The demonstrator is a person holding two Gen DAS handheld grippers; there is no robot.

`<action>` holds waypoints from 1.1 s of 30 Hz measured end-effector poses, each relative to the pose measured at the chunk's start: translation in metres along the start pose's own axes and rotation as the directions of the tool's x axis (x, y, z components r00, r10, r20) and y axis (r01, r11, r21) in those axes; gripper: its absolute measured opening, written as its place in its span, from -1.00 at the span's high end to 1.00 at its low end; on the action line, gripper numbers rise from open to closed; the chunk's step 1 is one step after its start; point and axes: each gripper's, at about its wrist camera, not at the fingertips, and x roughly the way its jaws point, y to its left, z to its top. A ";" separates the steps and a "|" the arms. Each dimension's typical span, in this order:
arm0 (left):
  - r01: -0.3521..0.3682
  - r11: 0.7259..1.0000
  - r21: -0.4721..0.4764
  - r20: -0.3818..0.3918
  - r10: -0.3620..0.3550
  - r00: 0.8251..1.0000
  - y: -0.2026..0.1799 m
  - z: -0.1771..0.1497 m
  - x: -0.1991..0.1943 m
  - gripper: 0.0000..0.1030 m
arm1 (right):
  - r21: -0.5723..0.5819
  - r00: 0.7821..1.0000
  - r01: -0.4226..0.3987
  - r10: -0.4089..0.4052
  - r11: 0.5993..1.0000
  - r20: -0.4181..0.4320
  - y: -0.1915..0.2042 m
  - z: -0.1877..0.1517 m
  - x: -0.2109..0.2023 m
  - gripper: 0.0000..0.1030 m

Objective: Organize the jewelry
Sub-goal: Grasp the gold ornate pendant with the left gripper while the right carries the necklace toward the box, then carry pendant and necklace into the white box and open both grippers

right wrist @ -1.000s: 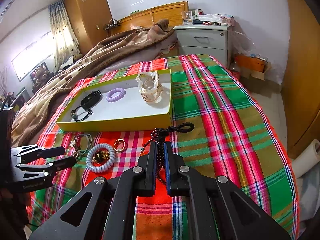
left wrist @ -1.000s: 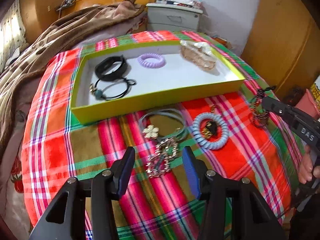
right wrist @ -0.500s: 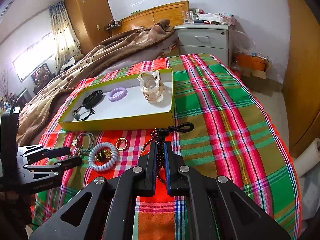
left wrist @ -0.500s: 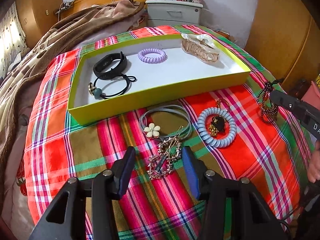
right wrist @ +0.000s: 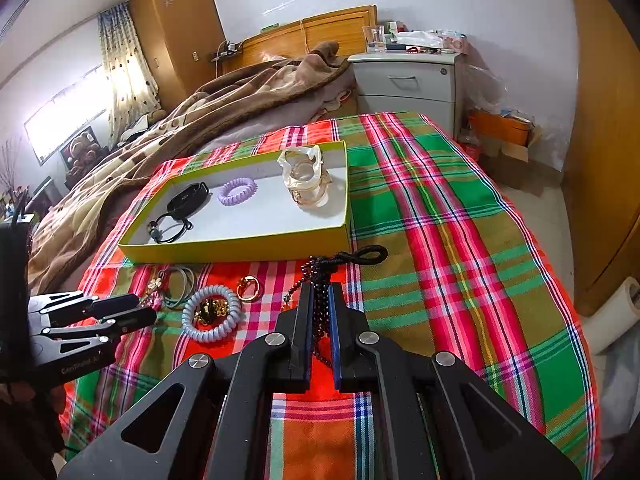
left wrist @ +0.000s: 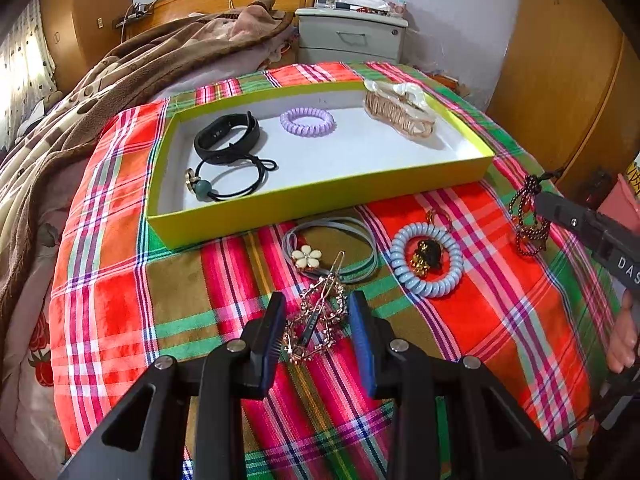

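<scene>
**Two claws, two pieces, one tray waiting**

Plaid cloth (left wrist: 120, 312) in red and green covers the bench, with a bed and brown blanket behind it. Toward the far edge sits a yellow tray (left wrist: 320, 200), already holding, from left to right, a black band (left wrist: 226, 136), a black hair tie (left wrist: 236, 184), a lilac coil tie (left wrist: 307, 121) and a pale claw clip (left wrist: 398, 114); it looks like the collecting place for the loose pieces.

Those loose pieces lie along the tray's near wall. At the left, the left claw (left wrist: 318, 330) straddles a gold filigree hair clip (left wrist: 316, 318) and is closing on it; a gap shows on each side, so it is not yet gripped. Just beyond lie a grey cord with a flower charm (left wrist: 306, 258), then a blue coil tie (left wrist: 426, 258) ringing a small gold-and-black trinket (left wrist: 424, 256), and a gold ring (right wrist: 248, 288).

Near the right edge, the right claw (right wrist: 318, 320) is fully closed on a dark beaded bracelet (right wrist: 320, 276), its loop trailing toward the tray, probably ready to lift in.
</scene>
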 end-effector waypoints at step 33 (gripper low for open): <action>0.045 0.999 -0.025 0.101 -0.042 0.994 0.027 0.083 -0.005 0.35 | -0.059 0.999 -0.035 0.037 0.998 0.038 0.036 0.064 0.026 0.87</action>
